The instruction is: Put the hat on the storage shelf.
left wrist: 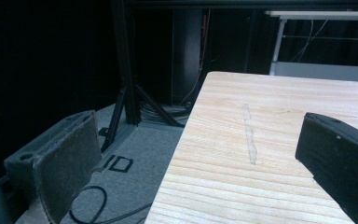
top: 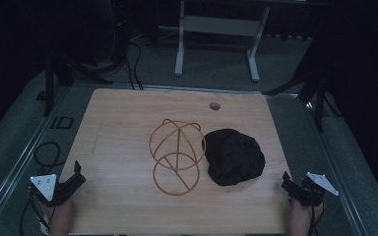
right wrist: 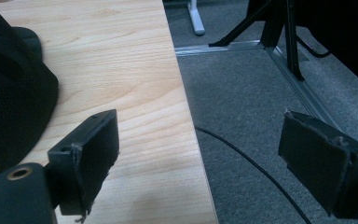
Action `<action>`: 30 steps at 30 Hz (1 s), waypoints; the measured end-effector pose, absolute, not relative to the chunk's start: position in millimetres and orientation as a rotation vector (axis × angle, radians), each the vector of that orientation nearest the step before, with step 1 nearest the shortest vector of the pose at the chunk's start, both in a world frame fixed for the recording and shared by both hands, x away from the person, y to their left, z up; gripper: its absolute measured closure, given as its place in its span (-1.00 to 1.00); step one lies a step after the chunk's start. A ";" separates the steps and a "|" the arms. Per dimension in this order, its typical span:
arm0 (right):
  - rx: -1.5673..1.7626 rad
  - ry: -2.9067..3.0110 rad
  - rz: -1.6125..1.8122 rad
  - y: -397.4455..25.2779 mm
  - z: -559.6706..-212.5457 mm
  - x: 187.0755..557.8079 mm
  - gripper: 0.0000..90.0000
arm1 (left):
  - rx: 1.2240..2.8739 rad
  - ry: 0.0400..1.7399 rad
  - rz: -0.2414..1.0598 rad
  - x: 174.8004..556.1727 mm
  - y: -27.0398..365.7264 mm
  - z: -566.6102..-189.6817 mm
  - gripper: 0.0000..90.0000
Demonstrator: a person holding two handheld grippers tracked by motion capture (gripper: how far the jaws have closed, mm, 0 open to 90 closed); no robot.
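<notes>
Progress: nothing started, I reckon
Wire frame (top: 175, 156): untouched mid-table, black cloth (top: 235, 156) just beside
Left gripper (top: 74, 178): jaws apart, holding nothing
Right gripper (top: 289, 183): same, near cloth

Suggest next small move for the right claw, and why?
Probably swing the right claw left toward the black cap. Its jaws stand open and hold nothing, at the table's right edge, while the cap lies just inboard of it beside the wire stand. The left claw, also open, sits farther off at the left edge.
</notes>
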State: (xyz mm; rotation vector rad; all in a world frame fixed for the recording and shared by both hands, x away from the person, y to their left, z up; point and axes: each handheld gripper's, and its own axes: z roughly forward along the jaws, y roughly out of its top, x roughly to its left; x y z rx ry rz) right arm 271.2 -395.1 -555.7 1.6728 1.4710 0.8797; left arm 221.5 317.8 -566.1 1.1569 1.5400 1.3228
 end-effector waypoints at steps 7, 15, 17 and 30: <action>1.668 1.514 0.933 -397.7 -550.4 271.8 -0.71 | 1.164 1.533 1.336 221.9 316.2 -566.2 -0.99; 1.619 1.623 1.029 -390.9 -516.1 277.9 -0.71 | 1.171 1.522 1.315 221.7 317.5 -566.2 -0.99; 1.590 1.649 1.060 -386.0 -503.0 278.8 -0.71 | 1.168 1.518 1.314 221.3 317.6 -566.3 -0.99; 1.317 1.962 1.201 -329.4 -439.3 289.3 -0.73 | 1.172 1.511 1.308 221.4 317.6 -566.3 -0.99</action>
